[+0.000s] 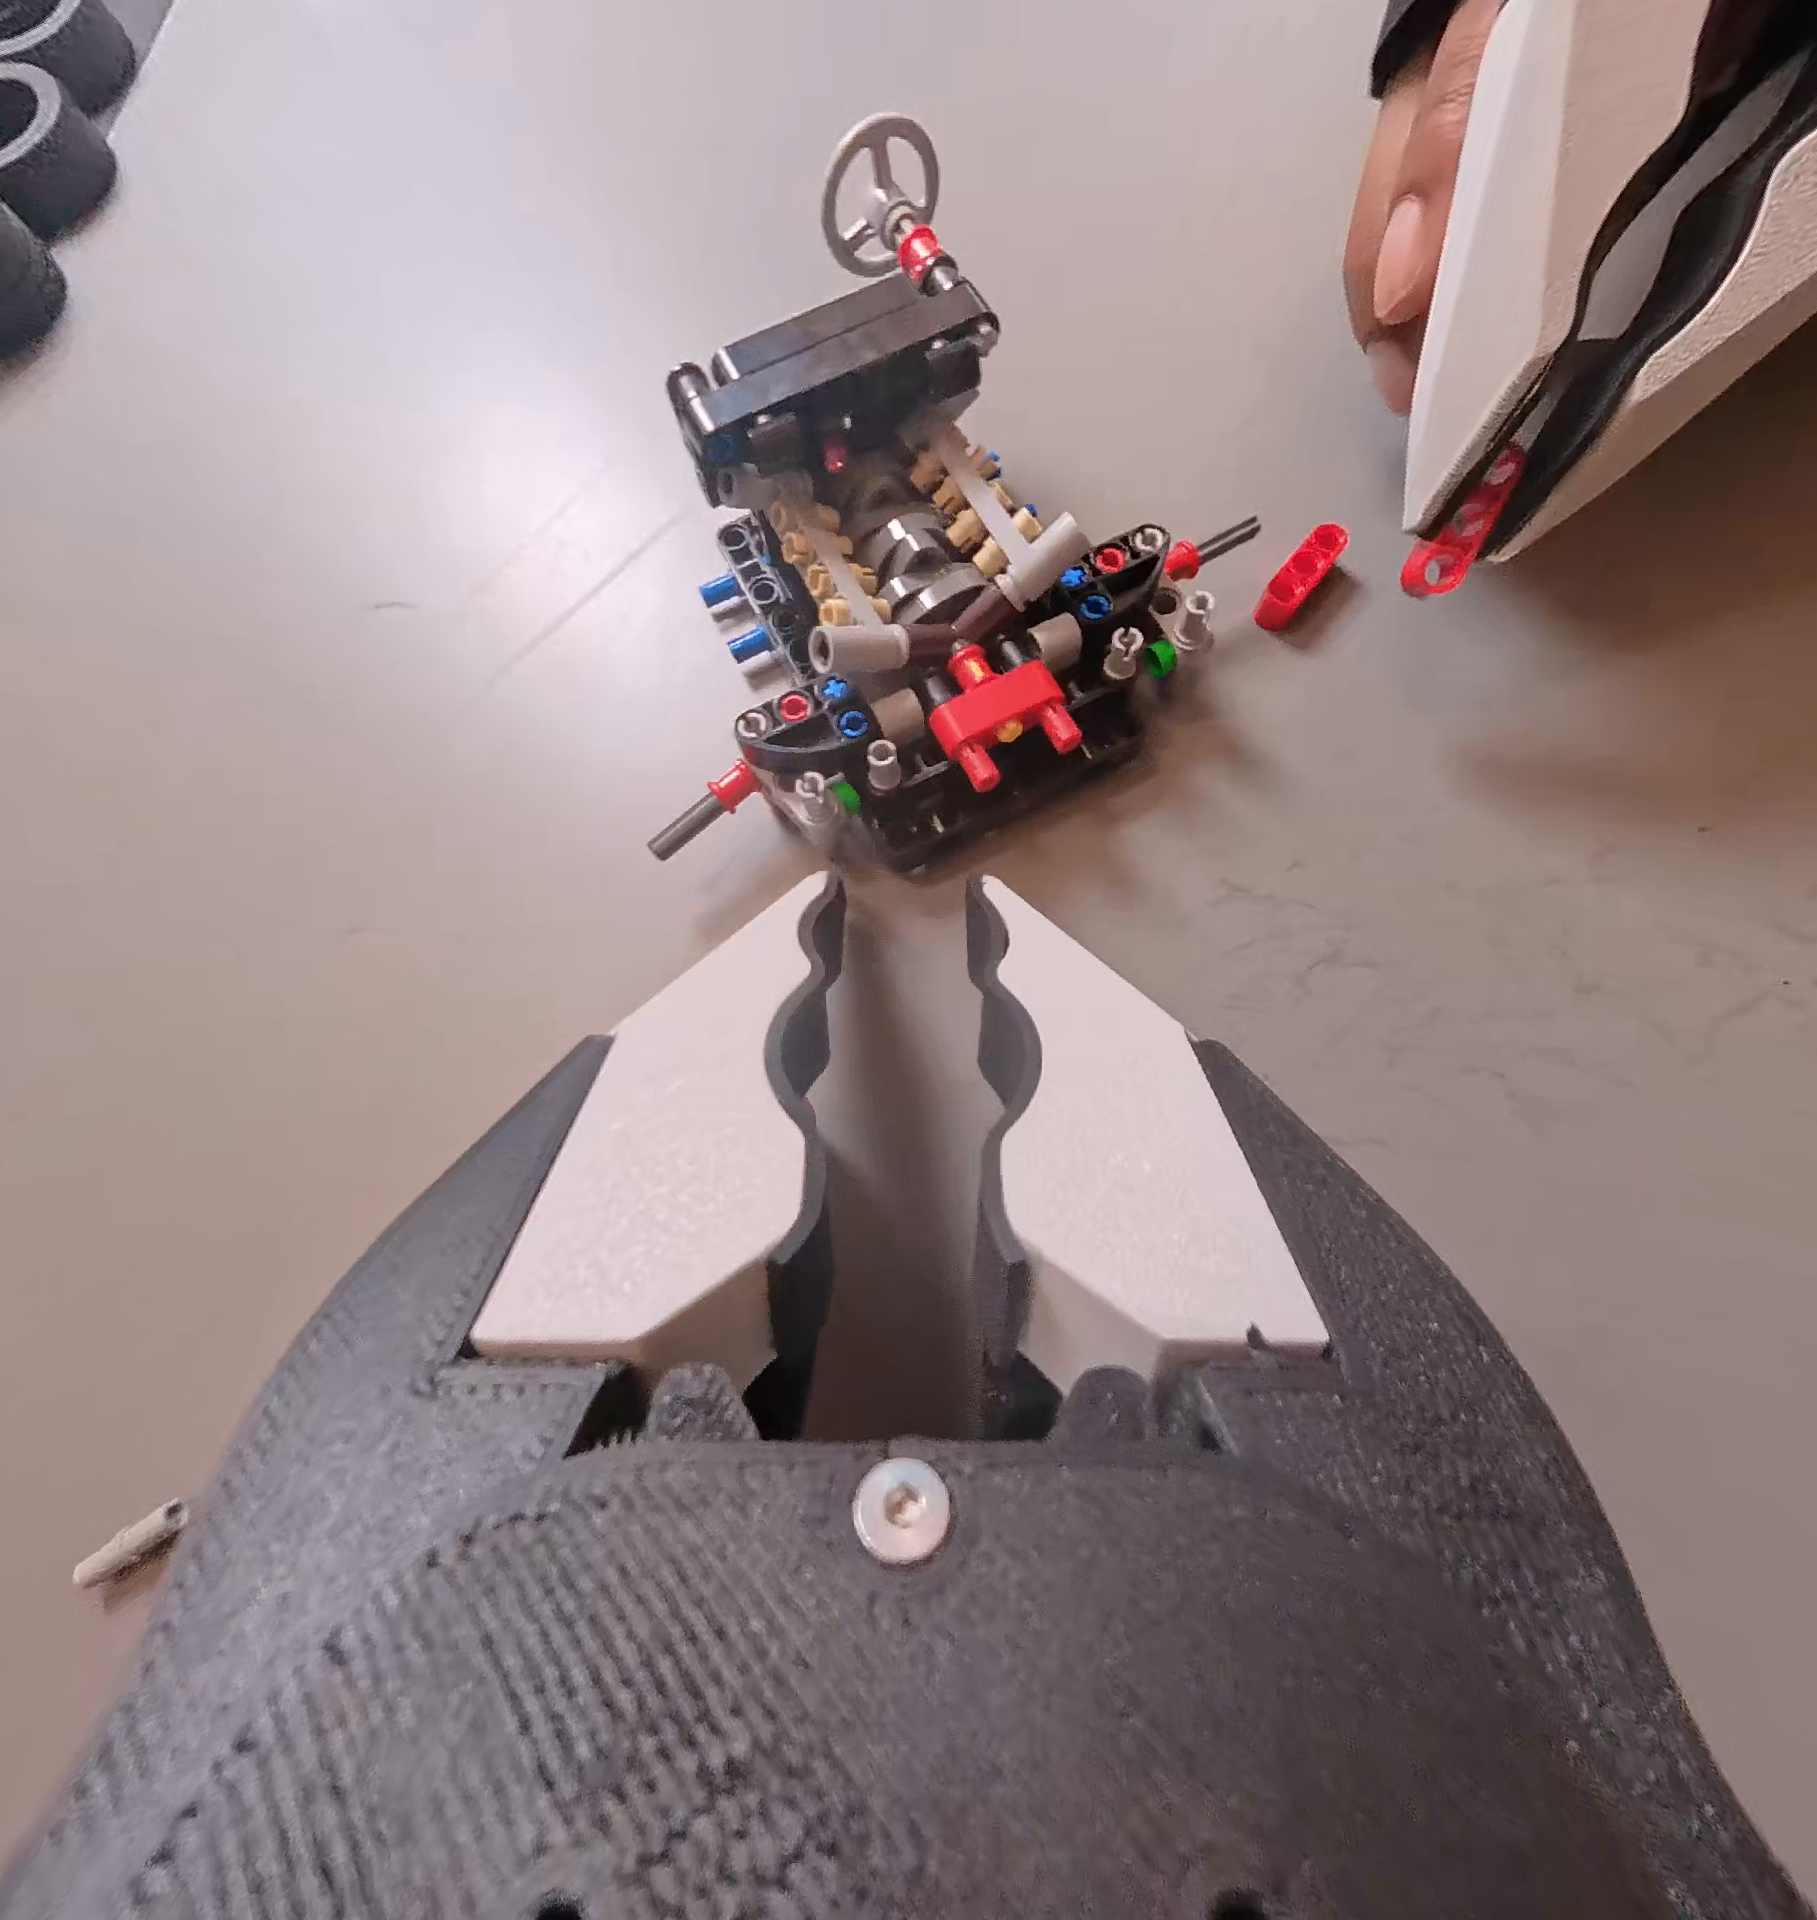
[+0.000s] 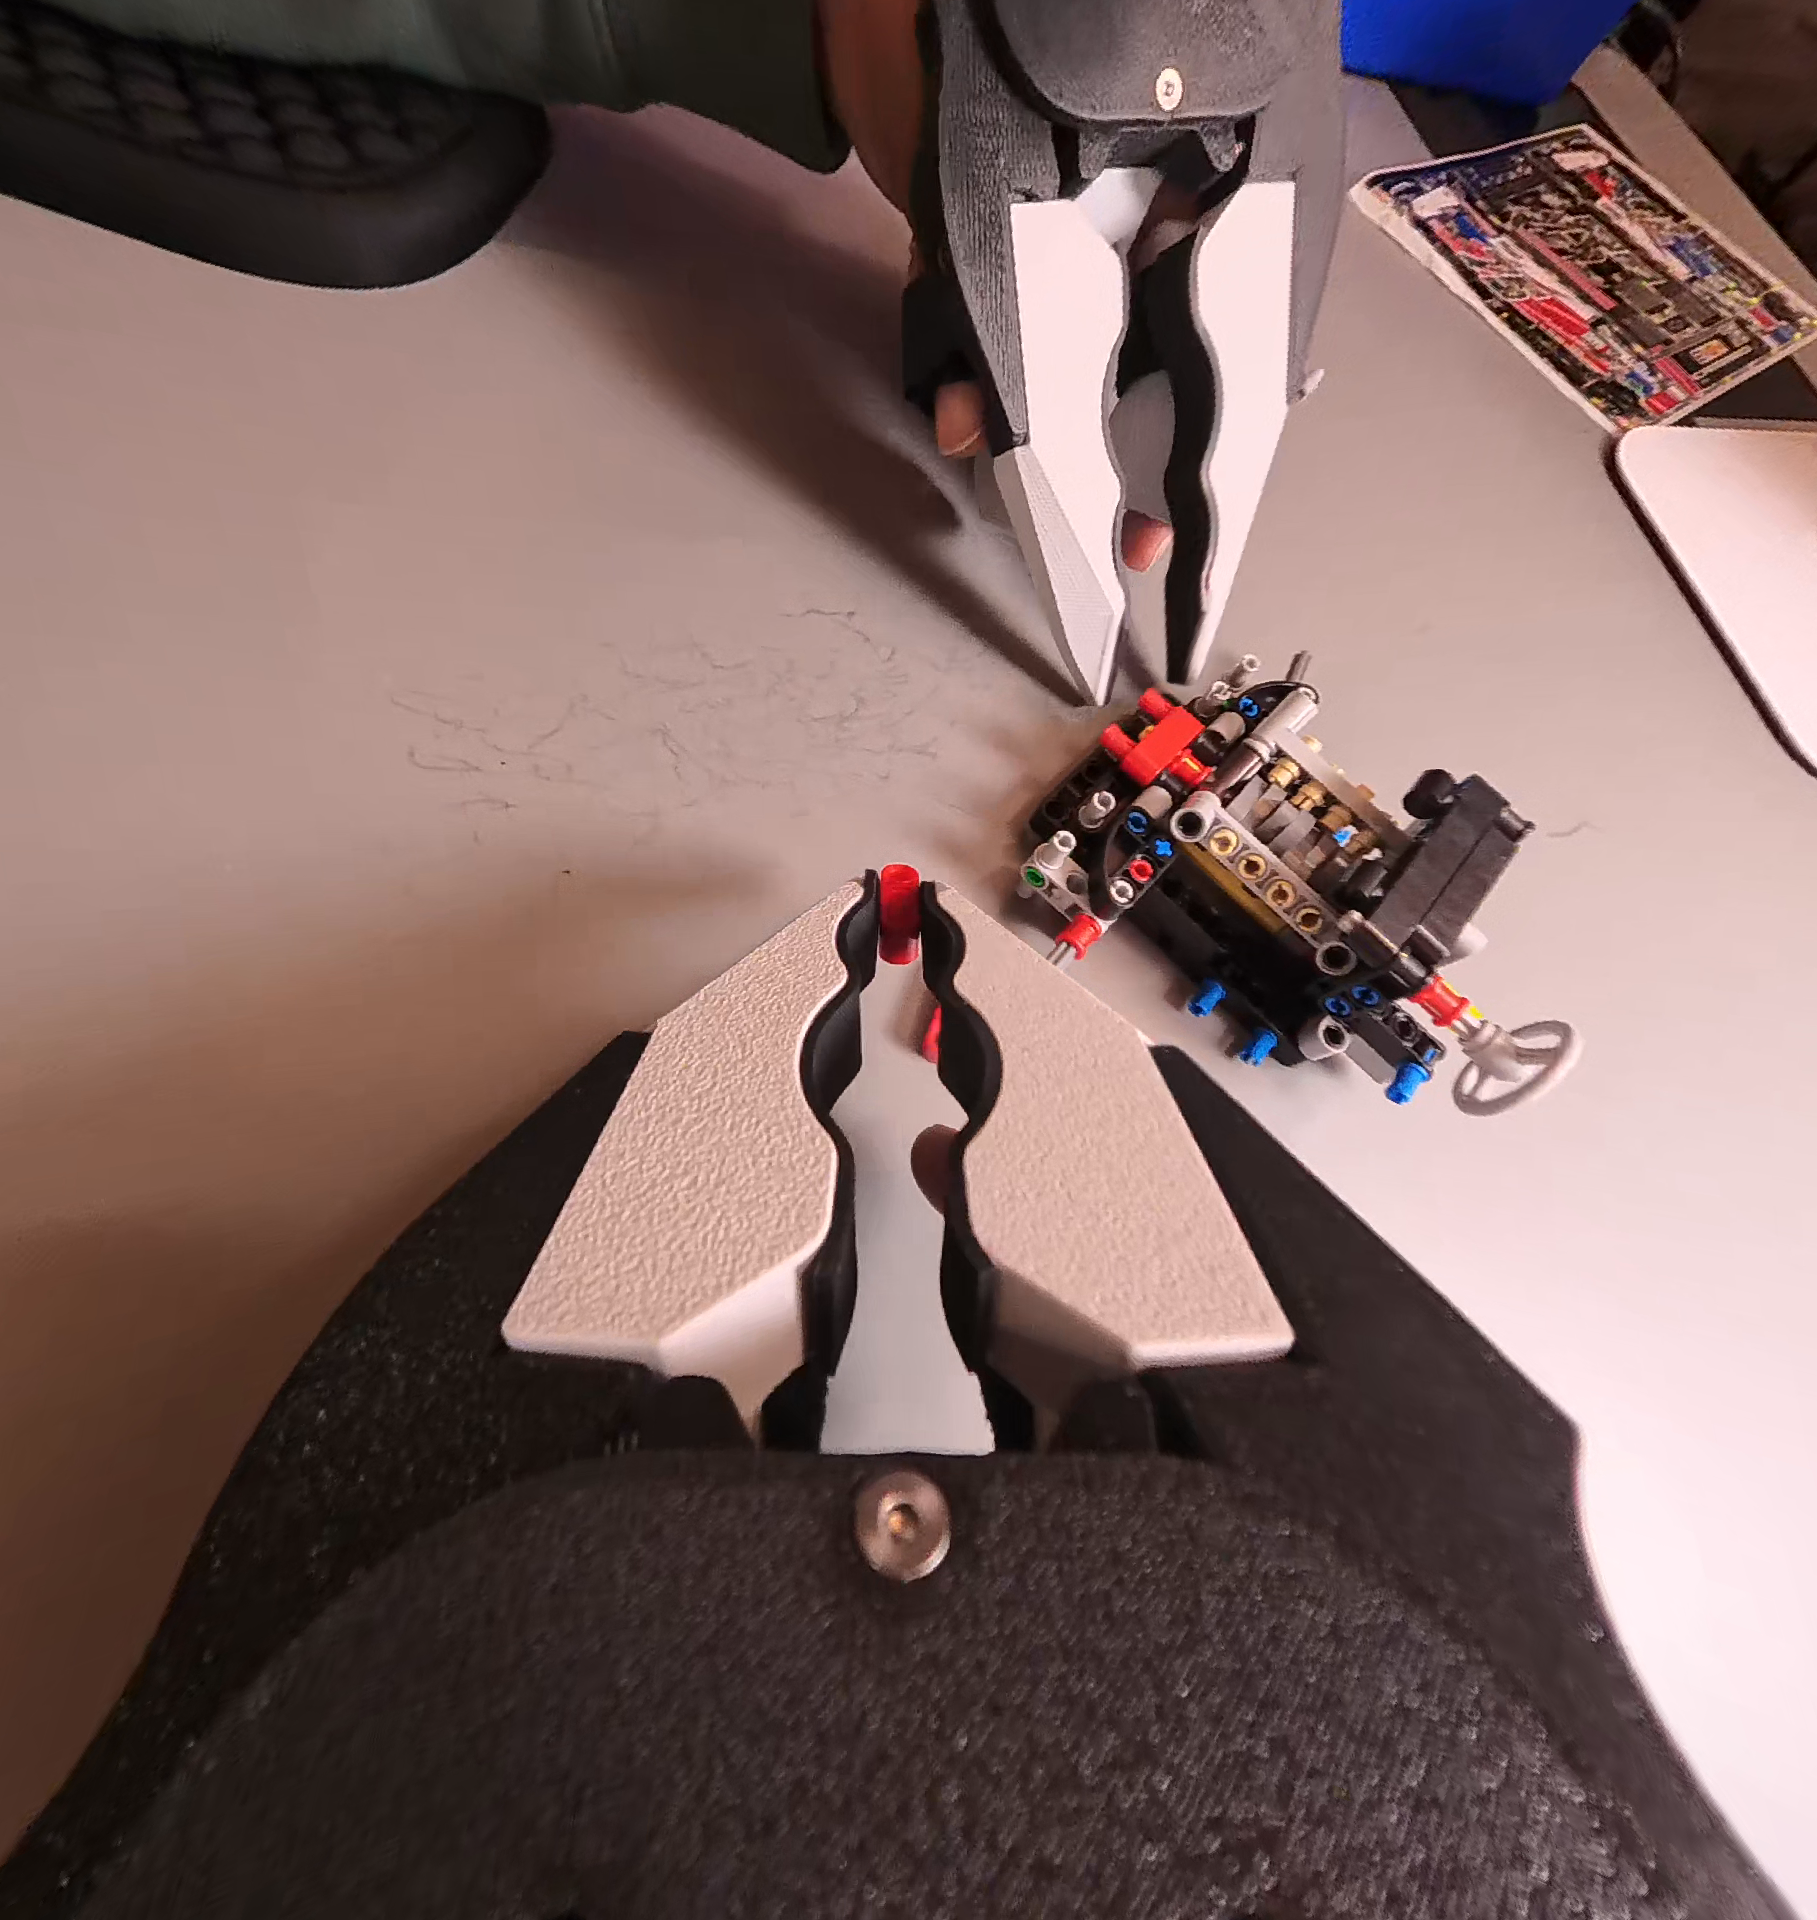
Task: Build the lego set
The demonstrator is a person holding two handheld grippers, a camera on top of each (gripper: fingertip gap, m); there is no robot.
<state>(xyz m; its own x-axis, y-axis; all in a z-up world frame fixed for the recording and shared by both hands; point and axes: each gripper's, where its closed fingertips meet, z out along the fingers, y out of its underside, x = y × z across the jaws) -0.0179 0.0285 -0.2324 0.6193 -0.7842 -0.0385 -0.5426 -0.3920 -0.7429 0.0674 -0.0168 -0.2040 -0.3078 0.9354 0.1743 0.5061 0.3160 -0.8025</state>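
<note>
Here, table (image 1: pixel 312 675): a pale grey top on which everything is set; faint scribbled marks are seen on it in the right wrist view.
Right gripper (image 2: pixel 896 904): seen from behind in its own view, its jaws are clamped on a red beam (image 2: pixel 897 912) at the very tips; in the left wrist view the gripper (image 1: pixel 1449 545) is tilted down toward the table from the upper right, with the beam (image 1: pixel 1455 535) sticking out of the tips just above the surface, and a person's fingers (image 1: pixel 1397 249) are seen behind it.
Left gripper (image 1: pixel 904 894): its jaws are held a little apart with nothing between them; the tips are placed just short of the model's near end. In the right wrist view it (image 2: pixel 1143 675) is pointed down from above, tips just beside the model's red end.
Model (image 1: pixel 914 582): a partly built black lego chassis, resting on the table between the two grippers, with grey, tan, blue and red parts; it is not gripped.
Booklet (image 2: pixel 1590 270): a printed sheet laid at the far right edge of the table.
Wheel (image 1: pixel 878 192): a grey steering wheel fixed on the model's far end.
Loose beam (image 1: pixel 1299 577): a second short red beam, left on the table between the model and the right gripper.
Grey pin (image 1: pixel 130 1543): left lying by the left gripper's body.
</note>
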